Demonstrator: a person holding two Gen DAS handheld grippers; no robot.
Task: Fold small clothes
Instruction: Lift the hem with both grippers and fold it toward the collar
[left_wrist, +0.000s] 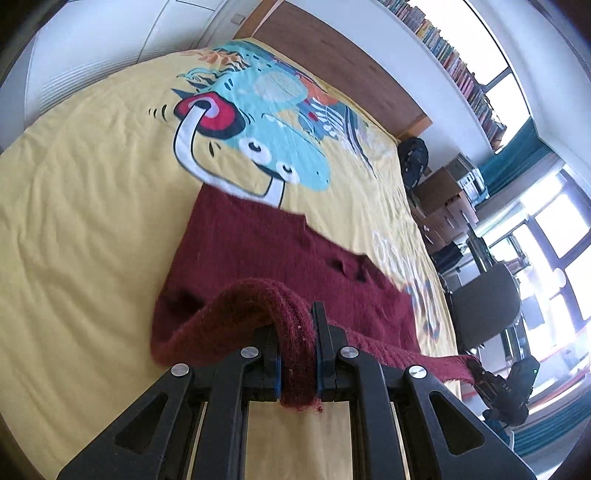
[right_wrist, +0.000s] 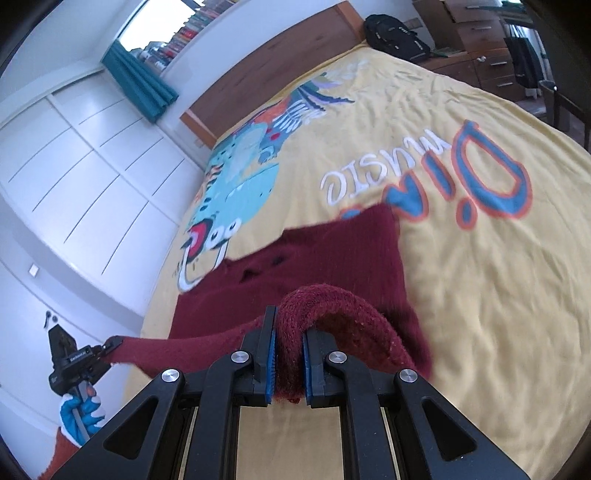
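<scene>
Squeezed tight on the near edge of the dark red knitted top (left_wrist: 280, 254), both sets of fingers: left gripper (left_wrist: 298, 354) on one corner, right gripper (right_wrist: 289, 363) on the other. Blue pads (right_wrist: 271, 363) pressed right into the wool, a thick fold bunched up between them. Top half lifted, near edge in the air between the two grippers, far part flat on the yellow bed cover (left_wrist: 85, 206). Looks soft, floppy and light, a bit fuzzy, so not slippery, but saggy in the middle. Best held at the two corners, like now, to keep the edge straight. A few small dark holes or marks in the knit, hard to say which. Big letters on the cover, upside down: "music" in white and "Din" in blue and orange, rest hidden under the top. Tiny writing on the grippers, too small to read.
</scene>
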